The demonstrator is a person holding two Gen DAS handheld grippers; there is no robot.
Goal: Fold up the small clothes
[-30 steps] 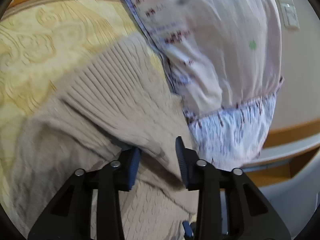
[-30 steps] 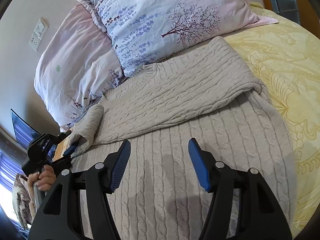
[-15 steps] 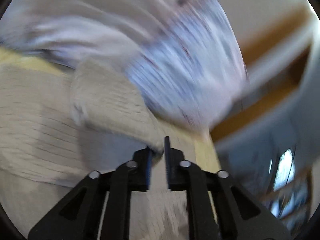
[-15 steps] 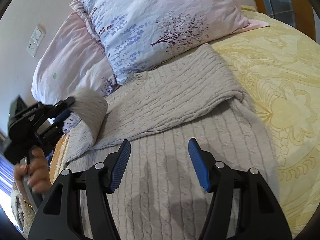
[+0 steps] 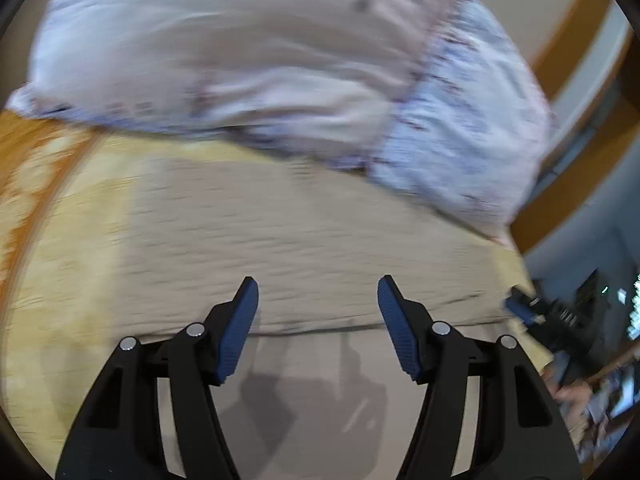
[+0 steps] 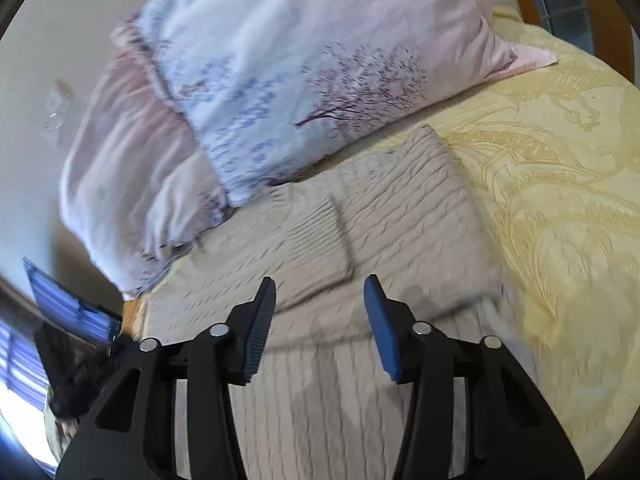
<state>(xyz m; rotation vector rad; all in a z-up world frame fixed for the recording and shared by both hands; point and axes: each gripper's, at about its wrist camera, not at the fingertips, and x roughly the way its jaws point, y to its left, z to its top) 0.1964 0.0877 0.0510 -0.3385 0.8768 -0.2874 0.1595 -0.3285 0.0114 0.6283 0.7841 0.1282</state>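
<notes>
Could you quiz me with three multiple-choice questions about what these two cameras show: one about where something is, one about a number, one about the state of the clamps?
1. The beige cable-knit sweater lies
A. on the yellow patterned bedspread
B. on a floor
C. in a basket

2. How many floral pillows does the right wrist view show?
A. one
B. two
C. four

3. The left gripper and right gripper are
A. both gripping cloth
B. both open, holding nothing
C. one shut

Answers: 1 A, bedspread shows beside the knit. 2 B, the blue-pink pillow overlaps the pink pillow. 3 B, a clear gap separates each pair of blue pads.
</notes>
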